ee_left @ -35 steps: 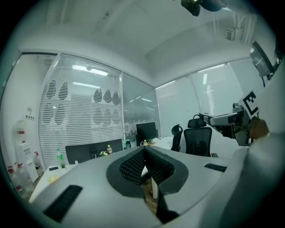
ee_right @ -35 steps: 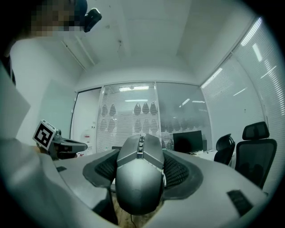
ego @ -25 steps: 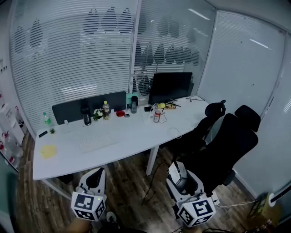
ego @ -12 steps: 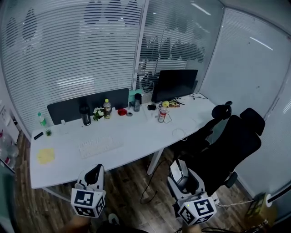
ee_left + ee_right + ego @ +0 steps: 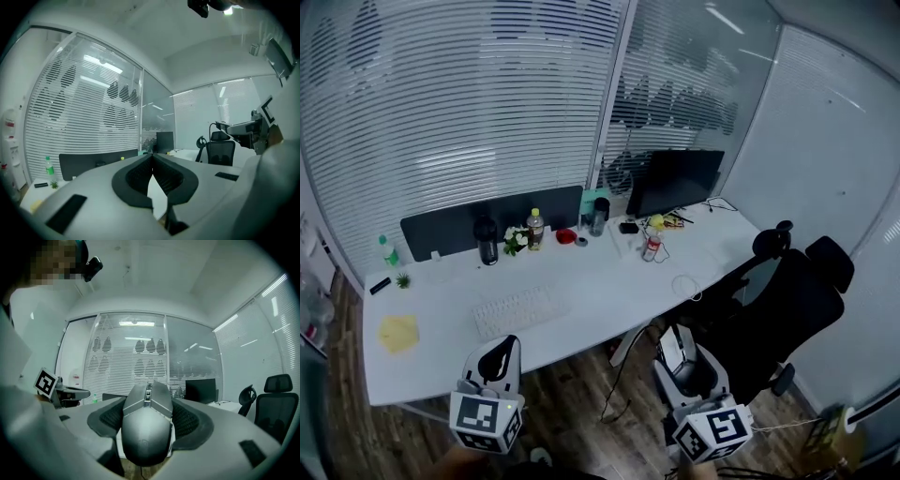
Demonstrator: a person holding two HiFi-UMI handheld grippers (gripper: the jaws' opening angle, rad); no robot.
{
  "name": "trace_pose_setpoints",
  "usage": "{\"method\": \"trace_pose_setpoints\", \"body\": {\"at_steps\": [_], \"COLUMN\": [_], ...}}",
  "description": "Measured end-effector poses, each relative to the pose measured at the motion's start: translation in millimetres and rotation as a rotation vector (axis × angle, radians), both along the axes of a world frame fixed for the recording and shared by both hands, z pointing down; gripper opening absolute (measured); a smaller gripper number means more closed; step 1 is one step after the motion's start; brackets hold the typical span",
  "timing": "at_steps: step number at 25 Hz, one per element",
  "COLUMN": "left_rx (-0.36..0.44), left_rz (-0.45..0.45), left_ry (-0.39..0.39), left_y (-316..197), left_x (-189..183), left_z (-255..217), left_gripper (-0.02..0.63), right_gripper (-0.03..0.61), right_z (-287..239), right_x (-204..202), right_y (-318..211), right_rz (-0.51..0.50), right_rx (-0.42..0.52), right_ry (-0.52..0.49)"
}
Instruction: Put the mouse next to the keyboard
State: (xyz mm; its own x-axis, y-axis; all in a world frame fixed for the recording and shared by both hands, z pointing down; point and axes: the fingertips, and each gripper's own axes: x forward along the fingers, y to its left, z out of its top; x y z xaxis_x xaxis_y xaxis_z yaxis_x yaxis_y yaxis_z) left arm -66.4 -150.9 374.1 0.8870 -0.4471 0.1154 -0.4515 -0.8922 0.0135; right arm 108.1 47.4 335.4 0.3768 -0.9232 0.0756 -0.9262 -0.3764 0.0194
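Note:
A white keyboard lies on the white desk, toward its front left. My right gripper hangs low in front of the desk's right half, over the wooden floor. It is shut on a grey mouse, which fills the space between the pads in the right gripper view. The mouse points toward the desk. My left gripper hovers below the desk's front edge, just under the keyboard. Its tips meet at the front with nothing between them.
A black monitor stands at the desk's back right. A dark divider panel, a black flask and bottles line the back. A yellow note lies front left. Black office chairs crowd the right side.
The desk has drawn closer and lower in the head view. Both grippers stay low before me, the right one still holding the mouse.

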Motion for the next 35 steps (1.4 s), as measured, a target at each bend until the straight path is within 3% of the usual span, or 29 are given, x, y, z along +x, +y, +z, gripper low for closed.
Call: {"method": "trace_pose_setpoints", "body": {"at_steps": [9,18,30,35], "left_rx": [-0.007,0.022,0.028,0.034], "left_rz": [0.007,-0.075,-0.235,-0.270], "left_ry": [0.016,-0.021,0.000,-0.026], "left_y": [-43,-82,-127,-131], "left_x": [-8,5,84,119], "left_z": [4,5,-6,-1], "left_gripper": [0.028,0.028,0.028,0.028], "right_gripper": [0.295,0.295,0.295,0.295], "right_z": [-3,-10,-16,-12], "right_x": [-5,35,138,174], "right_y": [-66,-126,-201,-220], "right_rz": [-0.038,-0.106,-0.264,-0.323], "right_rx": [-0.016,0.042,0.065,0.063], "right_ry": [0.018,0.025,0.023,0.023]}}
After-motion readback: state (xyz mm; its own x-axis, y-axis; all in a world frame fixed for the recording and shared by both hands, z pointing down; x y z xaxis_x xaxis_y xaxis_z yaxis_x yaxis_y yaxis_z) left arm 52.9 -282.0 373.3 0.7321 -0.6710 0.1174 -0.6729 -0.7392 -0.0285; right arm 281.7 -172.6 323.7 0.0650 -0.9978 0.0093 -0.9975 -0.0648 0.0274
